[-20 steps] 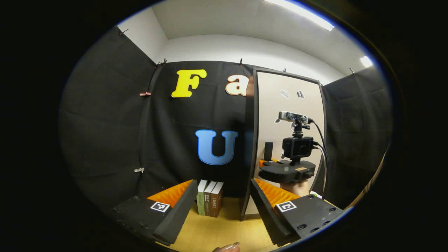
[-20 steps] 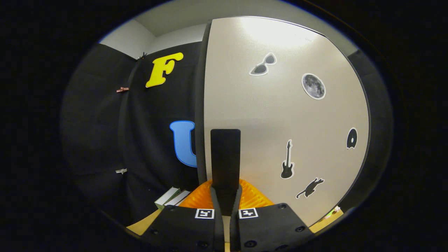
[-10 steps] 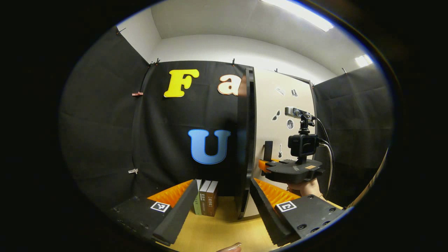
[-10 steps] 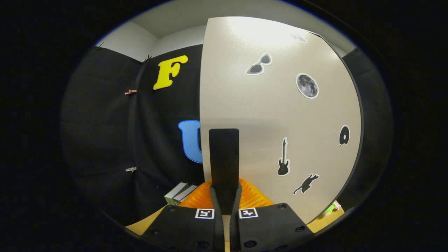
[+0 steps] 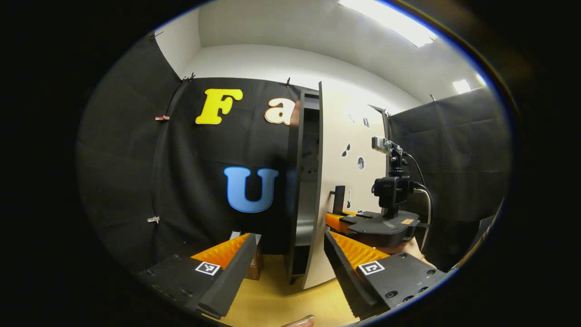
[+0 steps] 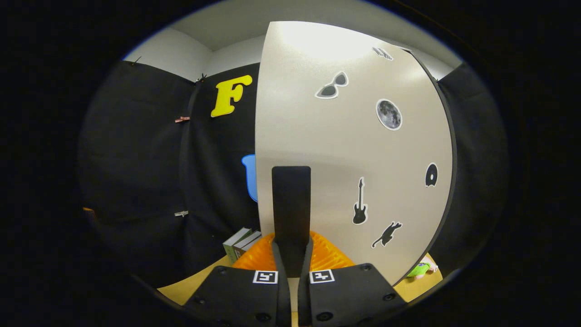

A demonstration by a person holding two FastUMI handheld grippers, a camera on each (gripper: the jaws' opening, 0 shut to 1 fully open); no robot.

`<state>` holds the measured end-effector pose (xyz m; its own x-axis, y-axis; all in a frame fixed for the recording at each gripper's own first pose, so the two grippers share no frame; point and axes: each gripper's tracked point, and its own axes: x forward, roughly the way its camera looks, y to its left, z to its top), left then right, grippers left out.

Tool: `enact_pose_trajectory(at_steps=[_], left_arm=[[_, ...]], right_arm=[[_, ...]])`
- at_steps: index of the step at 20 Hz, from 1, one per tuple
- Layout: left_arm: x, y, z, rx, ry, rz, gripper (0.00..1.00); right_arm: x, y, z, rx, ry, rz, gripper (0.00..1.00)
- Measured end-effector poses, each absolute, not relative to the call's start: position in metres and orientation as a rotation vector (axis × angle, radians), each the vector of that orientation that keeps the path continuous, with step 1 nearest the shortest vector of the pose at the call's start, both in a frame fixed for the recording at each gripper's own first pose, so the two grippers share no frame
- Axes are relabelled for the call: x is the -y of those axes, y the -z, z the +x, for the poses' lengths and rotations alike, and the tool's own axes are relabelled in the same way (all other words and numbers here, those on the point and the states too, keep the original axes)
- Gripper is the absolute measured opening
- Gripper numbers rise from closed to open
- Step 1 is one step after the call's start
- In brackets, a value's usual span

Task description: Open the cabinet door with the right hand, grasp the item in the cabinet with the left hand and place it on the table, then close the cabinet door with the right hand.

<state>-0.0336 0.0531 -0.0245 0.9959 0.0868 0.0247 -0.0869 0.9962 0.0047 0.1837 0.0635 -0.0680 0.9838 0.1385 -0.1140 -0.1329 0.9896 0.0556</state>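
Door-opening step under way, not finished. Right gripper (image 6: 292,254) has its jaws clamped together on the black handle (image 6: 291,213) of the cabinet door (image 6: 345,159). In the left gripper view the right gripper (image 5: 338,221) sits at the handle (image 5: 339,200) on the door's (image 5: 333,150) outer face, with a hand (image 5: 411,249) under it. Door stands partly swung out from the cabinet (image 5: 303,190): a gap shows between the door's free edge and the dark cabinet body, with grey shelving inside. Judged from that gap, the door looks only partly open and needs more swing before a reach inside.

Left gripper (image 5: 286,263) waits low in front of the cabinet, over the wooden counter (image 5: 272,299); jaws apart, nothing between them. It points roughly at the gap beside the door edge.

The item in the cabinet: cannot tell what or where it is; the visible strip of interior is dark and too narrow. A row of books (image 6: 243,240) stands on the counter left of the cabinet, against the booth wall. A small green thing (image 6: 420,269) lies on the counter right of the door; unclear what.

Left to do, by my judgement: finish opening, left grasp of the item, place on counter, right hand closes door.
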Motion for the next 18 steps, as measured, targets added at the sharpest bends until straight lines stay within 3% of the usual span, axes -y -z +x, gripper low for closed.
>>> enact_pose_trajectory(at_steps=[18], left_arm=[[0.027,0.010,-0.018,0.099,0.093,0.047,0.94]], right_arm=[[0.013,0.054,0.056,-0.138,-0.160,0.015,0.10]])
